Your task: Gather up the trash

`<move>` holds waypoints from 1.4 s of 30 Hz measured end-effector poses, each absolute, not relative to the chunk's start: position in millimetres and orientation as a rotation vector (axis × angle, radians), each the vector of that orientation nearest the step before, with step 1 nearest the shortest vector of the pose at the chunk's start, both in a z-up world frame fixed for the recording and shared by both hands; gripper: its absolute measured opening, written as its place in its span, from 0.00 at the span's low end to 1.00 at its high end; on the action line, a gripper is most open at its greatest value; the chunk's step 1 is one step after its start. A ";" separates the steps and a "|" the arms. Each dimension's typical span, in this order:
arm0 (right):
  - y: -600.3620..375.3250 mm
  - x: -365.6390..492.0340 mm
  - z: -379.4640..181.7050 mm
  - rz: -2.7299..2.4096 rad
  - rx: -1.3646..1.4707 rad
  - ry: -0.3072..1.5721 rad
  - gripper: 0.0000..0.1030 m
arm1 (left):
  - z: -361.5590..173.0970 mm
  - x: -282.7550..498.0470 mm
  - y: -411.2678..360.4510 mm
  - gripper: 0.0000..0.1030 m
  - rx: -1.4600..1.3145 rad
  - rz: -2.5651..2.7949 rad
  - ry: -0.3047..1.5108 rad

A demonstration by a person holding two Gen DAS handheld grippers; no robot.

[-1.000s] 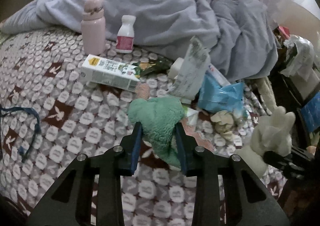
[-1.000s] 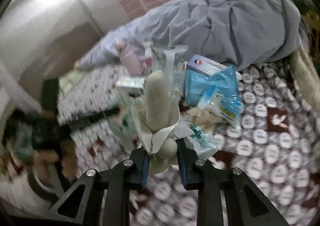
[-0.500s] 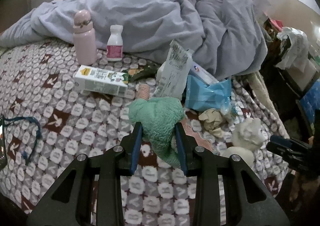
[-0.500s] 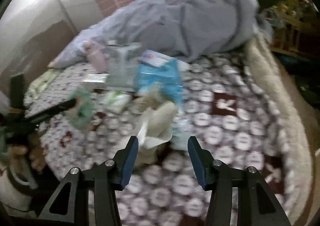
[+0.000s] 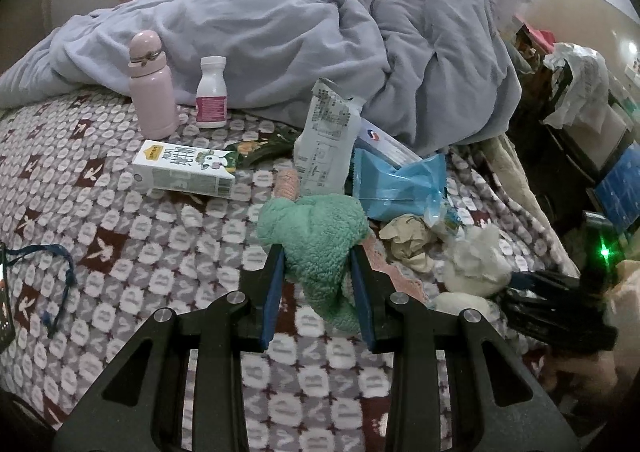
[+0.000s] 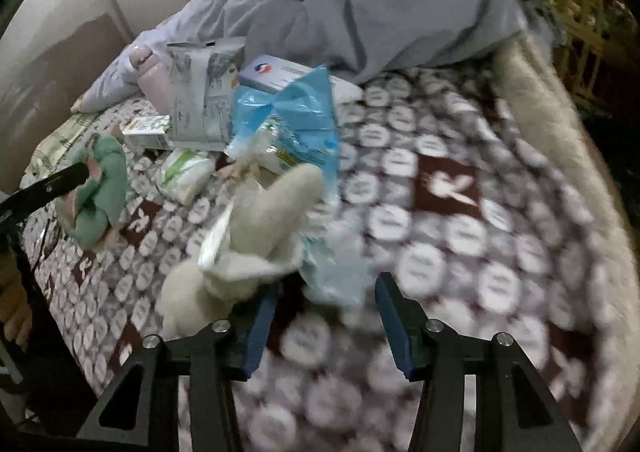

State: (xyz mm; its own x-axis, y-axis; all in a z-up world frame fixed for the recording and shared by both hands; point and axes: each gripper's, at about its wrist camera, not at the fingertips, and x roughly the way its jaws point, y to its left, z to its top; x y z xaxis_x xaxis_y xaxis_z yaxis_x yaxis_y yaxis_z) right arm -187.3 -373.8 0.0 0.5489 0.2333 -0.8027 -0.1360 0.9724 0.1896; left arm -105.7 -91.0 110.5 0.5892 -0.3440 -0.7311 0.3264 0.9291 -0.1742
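Observation:
My left gripper [image 5: 318,252] is shut on a green fuzzy sock [image 5: 316,236] and holds it over the patterned bedspread [image 5: 120,236]; the sock also shows in the right wrist view [image 6: 100,188]. My right gripper [image 6: 326,288] is open and empty. A cream plush toy wrapped in white plastic [image 6: 256,236] lies just left of its left finger; it also shows in the left wrist view [image 5: 472,264]. Trash lies beyond: a blue plastic bag [image 5: 404,188], a crumpled tissue [image 5: 408,240], a milk carton [image 5: 184,170], a grey printed pouch [image 5: 326,140].
A pink flask [image 5: 150,92] and a white pill bottle [image 5: 211,92] stand by the rumpled grey duvet [image 5: 320,36]. A blue cord [image 5: 52,264] lies at left. Cluttered furniture [image 5: 580,100] stands beyond the bed's right edge. A cream blanket edge [image 6: 568,156] borders the bed.
My right gripper has opened and let go of the cream plush toy, which now lies on the bed, and it has pulled back. The left gripper still holds the sock.

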 end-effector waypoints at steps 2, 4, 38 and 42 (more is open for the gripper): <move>-374.2 -187.0 1.6 0.213 0.111 0.950 0.22 | 113.2 -106.8 -93.5 0.29 -0.022 -0.394 0.856; -382.5 -193.6 10.7 0.208 0.147 0.915 0.22 | 116.8 -108.1 -98.0 0.29 -0.018 -0.403 0.854; -711.3 -405.8 35.1 -0.552 0.436 0.861 0.21 | 138.6 -233.3 -506.8 0.32 0.252 -1.198 0.937; -720.4 -409.3 28.1 -0.594 0.455 0.859 0.49 | 124.2 -234.7 -533.8 0.40 0.260 -1.224 0.969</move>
